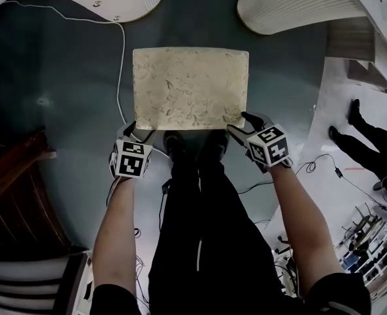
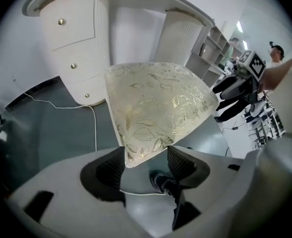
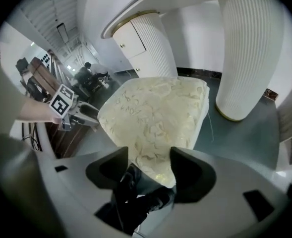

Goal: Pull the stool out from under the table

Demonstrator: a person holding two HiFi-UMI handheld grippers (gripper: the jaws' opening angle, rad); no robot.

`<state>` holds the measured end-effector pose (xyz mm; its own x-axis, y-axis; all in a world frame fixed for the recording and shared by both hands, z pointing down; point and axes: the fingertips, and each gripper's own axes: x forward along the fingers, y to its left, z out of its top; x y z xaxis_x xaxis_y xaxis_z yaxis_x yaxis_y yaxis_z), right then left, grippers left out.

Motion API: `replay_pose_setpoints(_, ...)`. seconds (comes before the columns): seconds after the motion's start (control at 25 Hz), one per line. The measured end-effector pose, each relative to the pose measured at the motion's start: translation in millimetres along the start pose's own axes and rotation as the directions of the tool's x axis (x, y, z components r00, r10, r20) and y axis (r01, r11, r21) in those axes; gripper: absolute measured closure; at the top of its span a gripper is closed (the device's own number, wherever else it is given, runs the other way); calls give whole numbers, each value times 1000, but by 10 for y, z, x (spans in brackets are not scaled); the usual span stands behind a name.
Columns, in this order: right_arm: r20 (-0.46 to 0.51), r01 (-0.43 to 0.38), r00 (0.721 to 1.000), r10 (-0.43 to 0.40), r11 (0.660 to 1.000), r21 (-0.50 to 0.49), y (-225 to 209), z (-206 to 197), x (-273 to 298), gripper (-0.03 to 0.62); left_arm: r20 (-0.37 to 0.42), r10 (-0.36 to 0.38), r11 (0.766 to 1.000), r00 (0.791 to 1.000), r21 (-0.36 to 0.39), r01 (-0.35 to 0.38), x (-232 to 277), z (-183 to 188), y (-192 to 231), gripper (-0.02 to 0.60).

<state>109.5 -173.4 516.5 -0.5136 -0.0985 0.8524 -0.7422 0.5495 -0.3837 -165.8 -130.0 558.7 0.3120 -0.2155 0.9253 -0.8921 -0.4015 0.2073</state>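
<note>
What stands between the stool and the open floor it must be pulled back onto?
Only the person's own shoes, right behind the near edge of the stool. A white cable lies on the floor left of it. The left gripper and right gripper clamp its near corners.

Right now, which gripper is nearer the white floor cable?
Left. The left gripper clamps the stool's near-left corner, right beside the cable; the right gripper clamps the near-right corner, across the seat.

Black trousers (image 1: pixel 200 241), shoes (image 1: pixel 175 143) and short sleeves (image 1: pixel 114 299); the left gripper (image 1: pixel 137 131) and right gripper (image 1: pixel 240 125) bear black-and-white marker cubes (image 1: pixel 131 159).
</note>
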Motion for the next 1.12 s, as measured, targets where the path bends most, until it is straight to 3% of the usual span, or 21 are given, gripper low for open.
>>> replay_pose_setpoints(0.2, -22, 93, 995, -95, 993, -72, 35, -16, 138, 339, 6, -35, 999, 999, -1, 35, -43, 49, -4, 301)
replay_pose_setpoints(0.52, -3, 115, 993, -115, 992, -41, 79, -38, 123, 353, 37, -47, 999, 998, 15, 47, -42, 84, 18, 310)
replay_pose_setpoints(0.72, -43, 96, 994, -96, 995, 7, 165, -147, 94, 379, -16, -66, 997, 998, 26, 66, -72, 78, 67, 316)
replay_pose_setpoints(0.92, -28, 154, 988, -154, 988, -9, 110, -115, 48, 379, -22, -78, 997, 997, -31, 77, -58, 118, 28, 325)
replay_pose_setpoints(1.0, -72, 156, 984, -160, 986, -67, 104, -172, 39, 404, -19, -70, 996, 997, -48, 69, -39, 67, 9, 324)
replay_pose_setpoints(1.12, -228, 70, 969, -92, 992, -103, 256, -457, -82, 471, -7, -84, 988, 996, -132, 83, -140, 8, 28, 326)
